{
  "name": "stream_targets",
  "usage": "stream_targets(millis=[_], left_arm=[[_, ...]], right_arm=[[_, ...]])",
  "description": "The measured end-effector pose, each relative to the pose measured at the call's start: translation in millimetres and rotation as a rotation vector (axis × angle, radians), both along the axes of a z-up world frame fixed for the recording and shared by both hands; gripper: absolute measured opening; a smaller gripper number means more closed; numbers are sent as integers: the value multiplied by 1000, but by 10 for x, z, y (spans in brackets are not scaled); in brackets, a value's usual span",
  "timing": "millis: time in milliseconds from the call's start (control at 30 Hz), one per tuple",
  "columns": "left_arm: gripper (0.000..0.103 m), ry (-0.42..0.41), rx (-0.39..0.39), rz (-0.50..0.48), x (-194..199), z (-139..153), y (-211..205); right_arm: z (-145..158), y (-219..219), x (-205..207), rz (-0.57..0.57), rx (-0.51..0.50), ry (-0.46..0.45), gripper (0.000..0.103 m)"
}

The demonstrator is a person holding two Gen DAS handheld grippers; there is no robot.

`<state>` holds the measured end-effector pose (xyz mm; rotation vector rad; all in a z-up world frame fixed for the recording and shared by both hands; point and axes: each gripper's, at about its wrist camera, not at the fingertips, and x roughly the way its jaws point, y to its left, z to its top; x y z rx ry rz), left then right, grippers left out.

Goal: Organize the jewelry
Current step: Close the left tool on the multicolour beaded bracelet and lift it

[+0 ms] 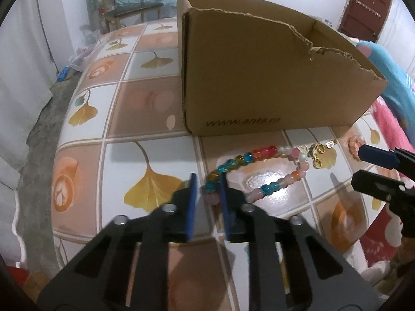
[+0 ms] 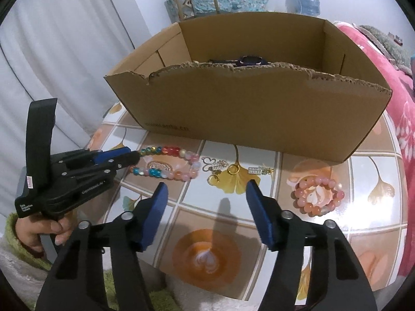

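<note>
The bench, tiled with leaf prints, is carrying a torn cardboard box whose near wall is hiding most of a dark item inside. Before the box, the multicoloured bead bracelet is lying with one end pinched in the nearly closed left tool. The right tool is hanging half-open and empty above small gold charms, too tiny to identify.

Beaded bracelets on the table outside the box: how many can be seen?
2. The multicoloured bracelet lies left, its end between the left gripper fingers; the pink bracelet lies right. The cardboard box may hide more.
</note>
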<state>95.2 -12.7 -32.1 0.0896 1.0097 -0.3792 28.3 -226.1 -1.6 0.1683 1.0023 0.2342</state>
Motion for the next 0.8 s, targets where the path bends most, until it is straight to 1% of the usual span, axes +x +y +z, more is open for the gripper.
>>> stream_targets(millis=[200, 300, 367, 400, 567, 633, 800], left_arm=[[11, 13, 21, -9, -47, 17, 105], [11, 13, 27, -13, -79, 31, 130], [11, 10, 28, -16, -95, 28, 139], [11, 8, 29, -17, -104, 24, 140], [11, 3, 22, -14, -107, 9, 164], [11, 2, 16, -12, -102, 4, 170], [11, 2, 2, -14, -104, 8, 189]], right_arm=[[-11, 30, 20, 18, 24, 3, 47], [-13, 117, 81, 55, 55, 6, 41], [-20, 178, 142, 79, 71, 8, 36], [-30, 220, 189, 89, 71, 8, 35], [-128, 399, 437, 132, 51, 18, 31], [-163, 459, 506, 144, 29, 31, 28], [-278, 572, 620, 158, -6, 79, 25]])
